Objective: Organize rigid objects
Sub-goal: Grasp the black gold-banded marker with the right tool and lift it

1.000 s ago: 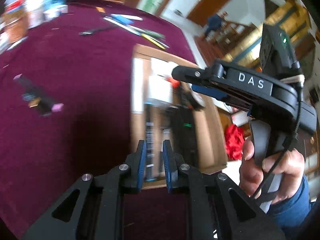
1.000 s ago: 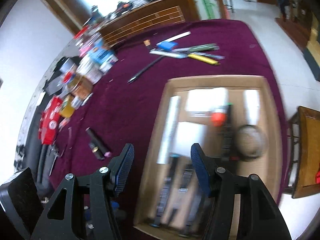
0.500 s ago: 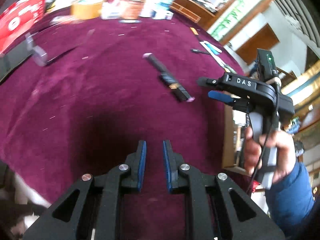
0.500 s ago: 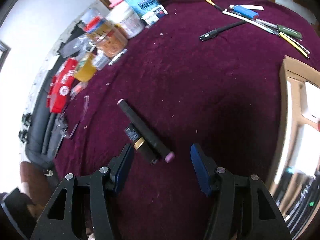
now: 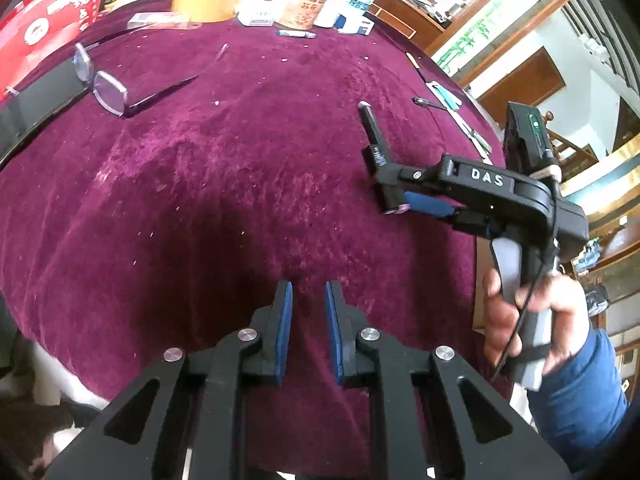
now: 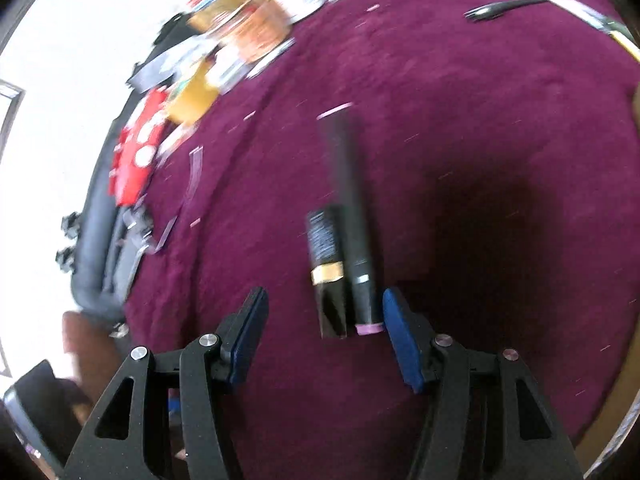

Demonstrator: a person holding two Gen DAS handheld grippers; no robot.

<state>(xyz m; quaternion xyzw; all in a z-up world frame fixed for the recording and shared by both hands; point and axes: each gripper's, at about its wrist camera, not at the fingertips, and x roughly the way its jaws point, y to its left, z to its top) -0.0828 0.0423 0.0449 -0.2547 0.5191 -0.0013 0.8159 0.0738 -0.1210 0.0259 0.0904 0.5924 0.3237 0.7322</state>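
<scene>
Two dark cosmetic tubes (image 6: pixel 344 240) lie side by side, lengthwise between the open right gripper (image 6: pixel 324 340); left gripper (image 5: pixel 308 332), closed and empty, sits farther off.

tubes (image 6: pixel 344 240) side by side on cloth (image 6: pixel 480 120) | clutter (image 6: pixel 248 28) behind

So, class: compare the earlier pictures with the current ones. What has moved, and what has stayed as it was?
Both tongs swung away from the cardboard box to open cloth. The right tongs now straddle two black tubes lying side by side, without gripping them. The left tongs stayed nearly shut and empty; the right stayed open. The tubes have not moved on the purple cloth.
</scene>
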